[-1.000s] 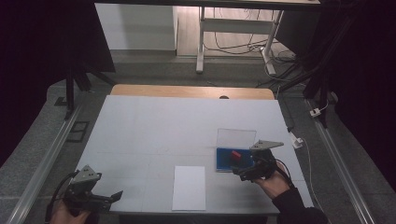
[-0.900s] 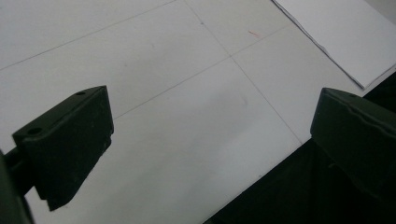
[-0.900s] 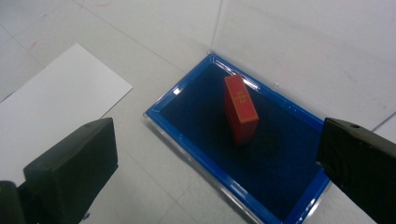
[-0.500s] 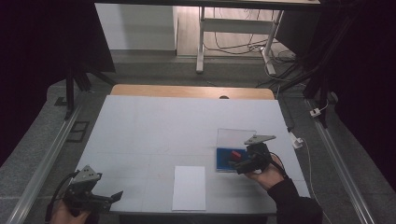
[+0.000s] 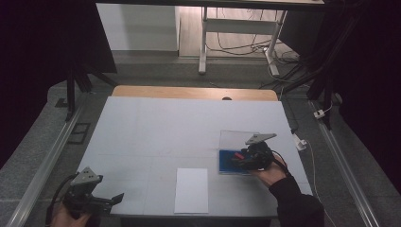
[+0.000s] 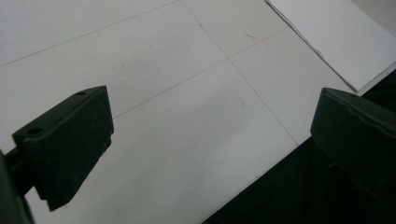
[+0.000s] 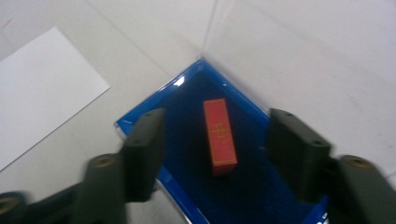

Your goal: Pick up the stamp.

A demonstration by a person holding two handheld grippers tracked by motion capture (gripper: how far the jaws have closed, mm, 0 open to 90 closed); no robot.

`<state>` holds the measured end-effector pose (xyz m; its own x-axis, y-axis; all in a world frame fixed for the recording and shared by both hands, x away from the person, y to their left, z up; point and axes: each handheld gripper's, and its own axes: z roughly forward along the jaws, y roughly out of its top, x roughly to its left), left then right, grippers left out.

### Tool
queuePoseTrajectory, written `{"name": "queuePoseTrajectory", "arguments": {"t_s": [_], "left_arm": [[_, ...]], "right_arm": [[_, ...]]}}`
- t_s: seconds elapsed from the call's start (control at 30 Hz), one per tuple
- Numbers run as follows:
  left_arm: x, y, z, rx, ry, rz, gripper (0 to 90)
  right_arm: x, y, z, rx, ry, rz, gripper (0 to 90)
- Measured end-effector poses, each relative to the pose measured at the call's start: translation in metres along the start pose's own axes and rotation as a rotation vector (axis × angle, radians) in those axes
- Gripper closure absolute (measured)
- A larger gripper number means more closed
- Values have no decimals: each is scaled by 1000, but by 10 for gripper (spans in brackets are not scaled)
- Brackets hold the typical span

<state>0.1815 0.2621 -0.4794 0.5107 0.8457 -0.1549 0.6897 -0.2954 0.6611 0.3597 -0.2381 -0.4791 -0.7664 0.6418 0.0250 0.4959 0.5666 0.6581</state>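
Now red box between closing right tongs

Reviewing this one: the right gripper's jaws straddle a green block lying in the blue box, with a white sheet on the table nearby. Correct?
Not quite: the block is red, not green, as the right gripper view shows. The right gripper does straddle it in the blue box, without touching; the white sheet lies nearby.

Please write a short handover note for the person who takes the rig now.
Right gripper: jaws have just been closing, one on each side of the red box, pads not yet touching it.
Left gripper: open, holds nothing, above the table's near left corner.
The red box lies in the blue tray; white sheet beside it.
Done: approach. Left: probably grip and lift the box.
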Motion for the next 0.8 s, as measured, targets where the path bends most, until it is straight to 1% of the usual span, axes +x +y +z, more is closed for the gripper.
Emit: {"name": "queuePoseTrajectory", "arguments": {"t_s": [0.1, 0.13, 0.17, 0.27, 0.3, 0.33, 0.37, 0.5, 0.53, 0.57, 0.7, 0.77, 0.8], "left_arm": [[0, 0, 0, 0, -3, -1, 0], [0, 0, 0, 0, -3, -2, 0], [0, 0, 0, 0, -2, -2, 0], [0, 0, 0, 1, 0, -1, 0], [0, 0, 0, 1, 0, -1, 0], [0, 0, 0, 3, -1, -1, 0], [0, 0, 0, 4, 0, -1, 0], [0, 0, 0, 6, 2, -2, 0], [0, 0, 0, 6, 1, -3, 0], [0, 0, 0, 6, 2, -3, 0], [0, 0, 0, 6, 3, -3, 0], [0, 0, 0, 6, 2, -2, 1], [0, 0, 0, 6, 2, -2, 1]], "right_arm": [[-2, 1, 0, 12, 9, -7, 538], [-4, 1, 1, 23, 18, -6, 594], [-4, 1, 1, 23, 18, -6, 594], [-7, 1, 3, 37, 26, -4, 659], [-8, 1, 3, 35, 27, -5, 703], [-8, 1, 3, 35, 27, -5, 703], [-8, 3, 3, 37, 33, -6, 758], [-7, 4, 4, 43, 37, -16, 794], [-7, 5, 4, 44, 33, -18, 797], [-7, 5, 4, 48, 25, -33, 800], [-6, 6, 3, 46, 14, -44, 802], [-4, 7, -1, 19, 15, -64, 802], [-3, 8, -2, 15, 15, -56, 803]]}}
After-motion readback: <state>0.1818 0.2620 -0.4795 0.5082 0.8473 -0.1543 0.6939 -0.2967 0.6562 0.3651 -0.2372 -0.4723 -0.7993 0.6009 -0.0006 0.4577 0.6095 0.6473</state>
